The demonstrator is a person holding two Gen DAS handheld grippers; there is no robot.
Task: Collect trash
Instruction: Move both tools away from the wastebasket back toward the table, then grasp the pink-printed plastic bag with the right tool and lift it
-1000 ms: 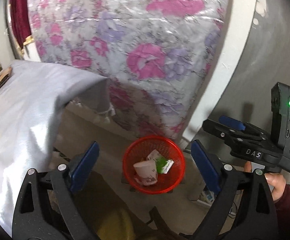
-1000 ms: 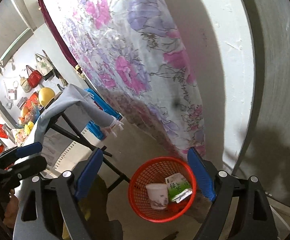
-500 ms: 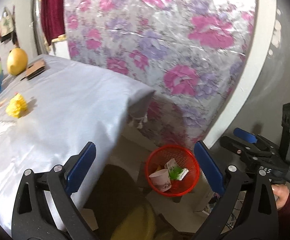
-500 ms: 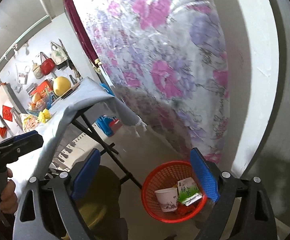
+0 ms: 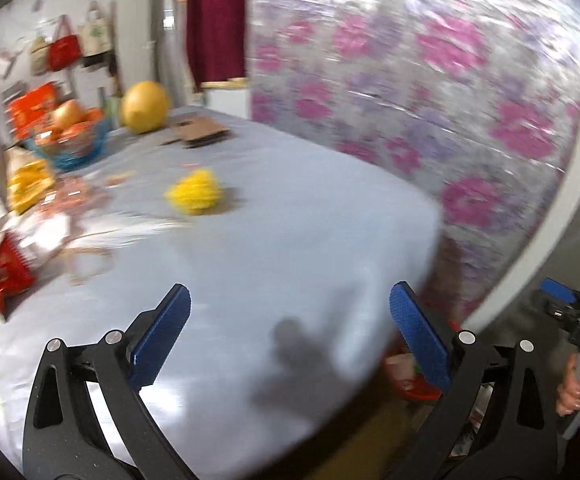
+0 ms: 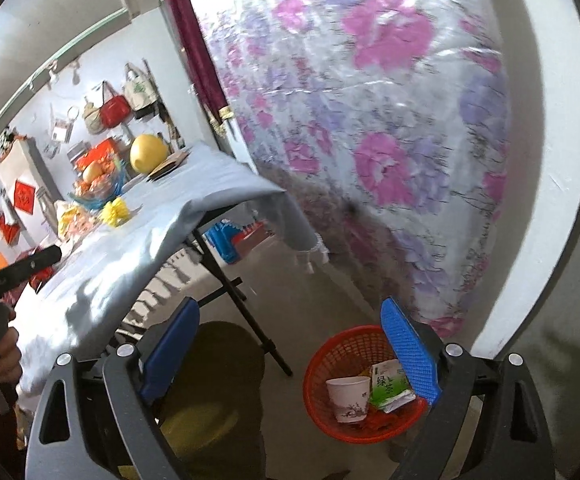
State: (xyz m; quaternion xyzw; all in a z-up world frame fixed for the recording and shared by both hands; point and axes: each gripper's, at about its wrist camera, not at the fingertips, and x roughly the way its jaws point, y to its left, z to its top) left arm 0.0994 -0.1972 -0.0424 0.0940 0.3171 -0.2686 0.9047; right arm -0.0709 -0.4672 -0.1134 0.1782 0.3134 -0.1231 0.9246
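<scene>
Left hand-held gripper (image 5: 290,326) and right hand-held gripper (image 6: 290,342) gape empty, jaws just widened. Crumpled yellow paper (image 5: 195,196) lies on the bench (image 5: 290,248) ahead of the left; red trash basket (image 6: 332,354) sits under the right.

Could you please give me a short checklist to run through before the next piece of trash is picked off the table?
1. Left tongs open with nothing between them: ok.
2. Right tongs open with nothing between them: ok.
3. Red basket on the floor has room above the paper cup and green packet: ok.
4. Next target in view, yellow crumpled ball lying apart on the grey cloth: ok.
5. Red wrapper at the left edge is trash: cannot tell, blurred.
</scene>
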